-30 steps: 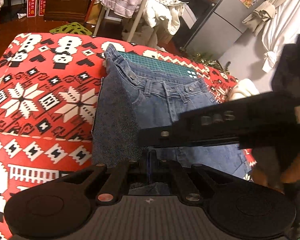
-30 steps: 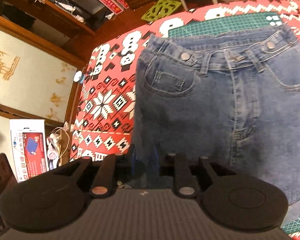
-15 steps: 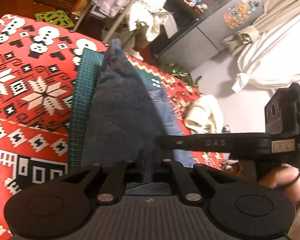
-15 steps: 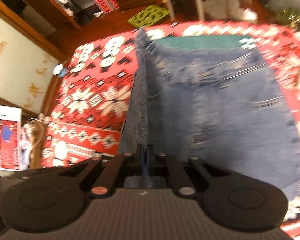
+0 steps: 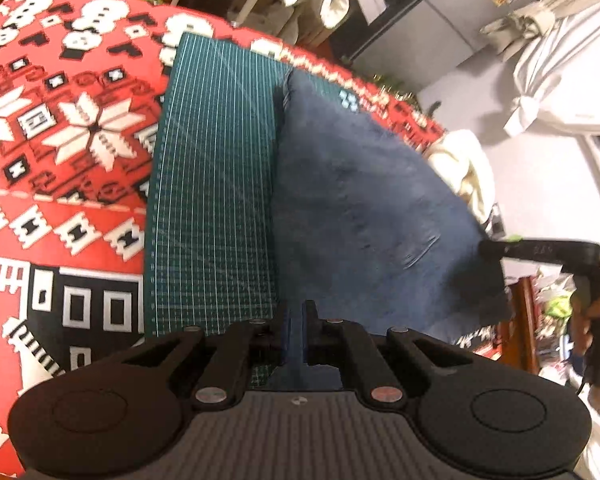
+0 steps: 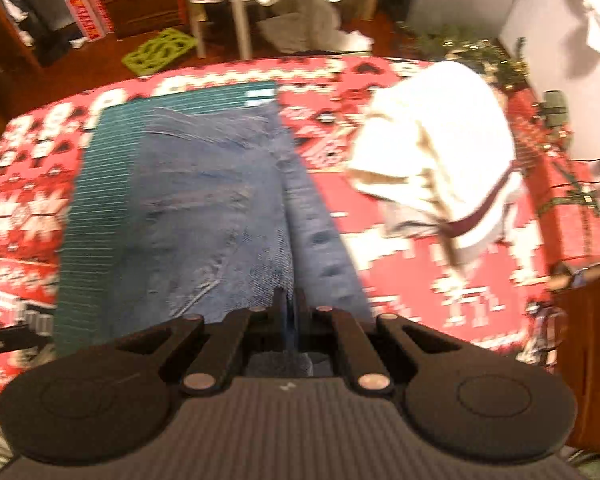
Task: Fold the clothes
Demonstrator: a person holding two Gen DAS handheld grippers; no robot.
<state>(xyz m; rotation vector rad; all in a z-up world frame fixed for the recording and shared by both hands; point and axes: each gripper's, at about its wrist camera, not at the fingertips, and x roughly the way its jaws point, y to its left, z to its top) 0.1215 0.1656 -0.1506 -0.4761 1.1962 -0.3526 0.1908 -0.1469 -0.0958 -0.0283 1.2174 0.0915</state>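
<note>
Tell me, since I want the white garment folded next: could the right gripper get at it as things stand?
Probably not yet. The right gripper is shut on the jeans. The white garment lies uncovered beside them on the red cloth, so the path looks free once the jeans are released.

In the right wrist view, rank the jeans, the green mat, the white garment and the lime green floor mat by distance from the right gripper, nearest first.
1. Jeans: clamped in the right gripper, stretching ahead.
2. Green mat: under the jeans, showing to their left.
3. White garment: ahead to the right, on the red cloth.
4. Lime green floor mat: on the floor beyond the table, upper left.
</note>
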